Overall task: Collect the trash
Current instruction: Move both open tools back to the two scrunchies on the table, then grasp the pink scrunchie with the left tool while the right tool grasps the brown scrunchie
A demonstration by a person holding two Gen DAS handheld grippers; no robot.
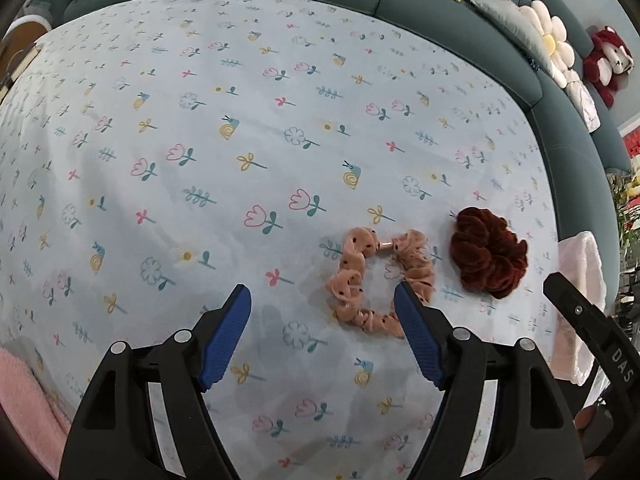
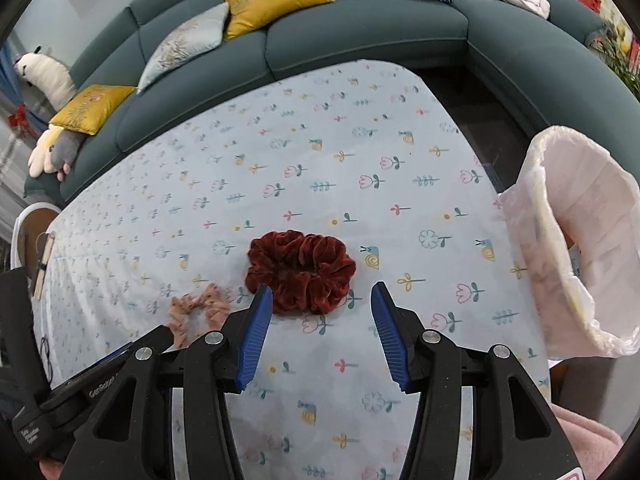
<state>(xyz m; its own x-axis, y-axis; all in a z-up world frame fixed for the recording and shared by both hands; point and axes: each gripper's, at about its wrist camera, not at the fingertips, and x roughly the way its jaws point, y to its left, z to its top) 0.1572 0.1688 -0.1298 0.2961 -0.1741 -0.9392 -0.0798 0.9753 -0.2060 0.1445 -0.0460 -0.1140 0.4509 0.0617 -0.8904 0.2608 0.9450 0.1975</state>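
Two scrunchies lie on the floral tablecloth [image 2: 280, 152] that covers the surface, near its right edge. The dark red velvet scrunchie [image 2: 301, 277] lies flat, just ahead of the right tongs [image 2: 322, 300]. The pink dotted scrunchie [image 1: 380, 282] lies just beside it toward the left; in the left wrist view they look apart, not touching.

Right tongs: blue pads apart, nothing between them, pointing steeply down at the near rim of the red scrunchie; whether the left pad already touches the velvet I cannot tell. Left tongs [image 1: 322, 300]: pads apart, wide, empty; the right pad covers the near-right arc of the pink loop, the left pad is over bare cloth.

Step in hand, as I judge it: each tongs goes for its own scrunchie. To do it well, bring the right tongs forward so one pad lands in the centre hole and one outside the ring, then pinch a single bunch of velvet; soft fabric will squash, so close fully. Same for pink: shift the left tongs right to straddle one side of the loop. Avoid pinching the tablecloth, it could lift with the grab.

The bin with a white liner bag [image 2: 576, 240] stands open just off the right edge, near the red scrunchie; a short, clear path. Risk: the two tongs crowd each other. The rest of the cloth is open; a teal sofa [image 2: 360, 40] wraps the far side and right.
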